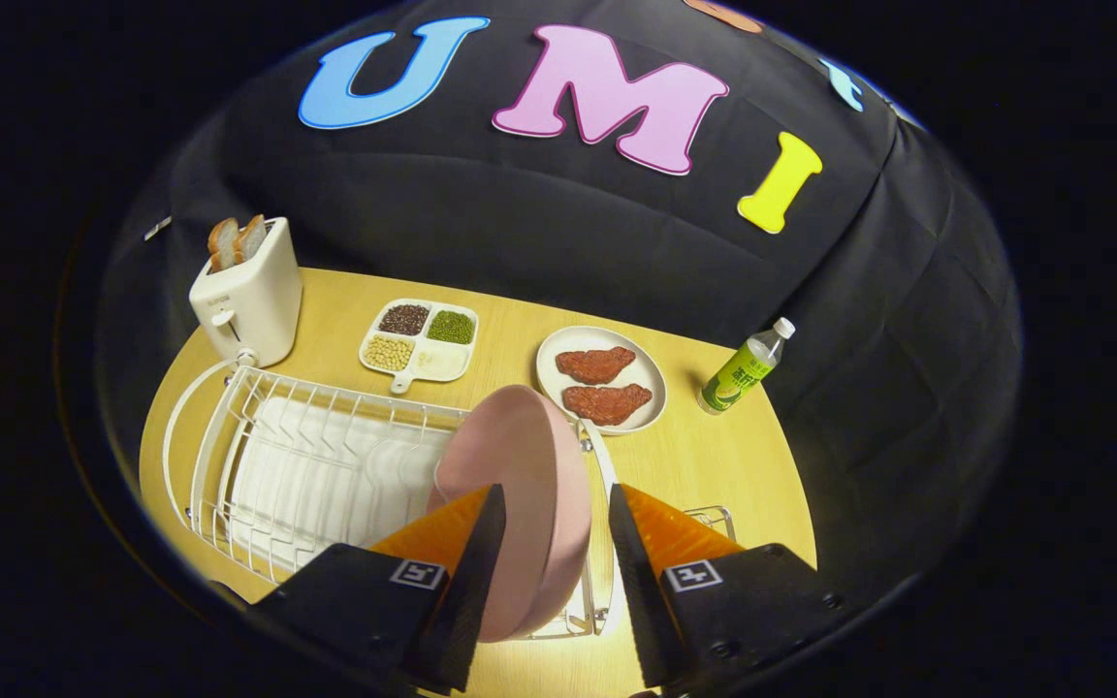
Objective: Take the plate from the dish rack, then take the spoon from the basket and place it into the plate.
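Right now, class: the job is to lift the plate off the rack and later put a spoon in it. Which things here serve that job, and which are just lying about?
Job: pink plate standing between the open gripper fingers; white dish rack.

Lying about: toaster with bread, divided tray of beans, plate of meat, bottle.

I can't tell whether my gripper [549, 523] fingers press the pink plate [520, 485]; its lower rim hides behind them, and the dish rack's [326, 465] near edge is cut off.
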Motion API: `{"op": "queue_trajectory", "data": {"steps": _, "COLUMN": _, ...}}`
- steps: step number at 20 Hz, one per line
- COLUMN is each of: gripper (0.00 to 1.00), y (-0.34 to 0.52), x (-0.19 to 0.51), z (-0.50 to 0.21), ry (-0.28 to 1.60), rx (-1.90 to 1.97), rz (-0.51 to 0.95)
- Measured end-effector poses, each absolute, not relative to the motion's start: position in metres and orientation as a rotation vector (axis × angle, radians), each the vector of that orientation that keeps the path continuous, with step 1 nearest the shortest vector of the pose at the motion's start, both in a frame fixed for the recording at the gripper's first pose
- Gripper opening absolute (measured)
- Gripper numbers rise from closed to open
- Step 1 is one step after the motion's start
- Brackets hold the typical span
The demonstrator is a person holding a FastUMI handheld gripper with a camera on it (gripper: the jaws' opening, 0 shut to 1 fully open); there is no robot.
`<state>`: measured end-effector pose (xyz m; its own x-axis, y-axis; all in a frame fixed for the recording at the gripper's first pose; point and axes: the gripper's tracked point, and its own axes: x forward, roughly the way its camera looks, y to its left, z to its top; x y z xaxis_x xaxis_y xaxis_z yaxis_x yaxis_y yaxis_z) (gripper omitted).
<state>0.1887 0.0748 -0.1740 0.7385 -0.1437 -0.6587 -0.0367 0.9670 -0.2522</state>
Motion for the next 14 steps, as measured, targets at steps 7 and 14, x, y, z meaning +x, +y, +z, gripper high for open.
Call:
{"op": "queue_trajectory", "data": {"steps": 7, "gripper": 0.28, "y": 0.074, "x": 0.193, "z": -0.184, "ry": 0.791, "rx": -0.216, "rz": -0.116}}
{"op": "queue_trajectory", "data": {"steps": 14, "gripper": 0.23, "y": 0.080, "x": 0.197, "z": -0.175, "ry": 0.747, "rx": -0.302, "rz": -0.118}}
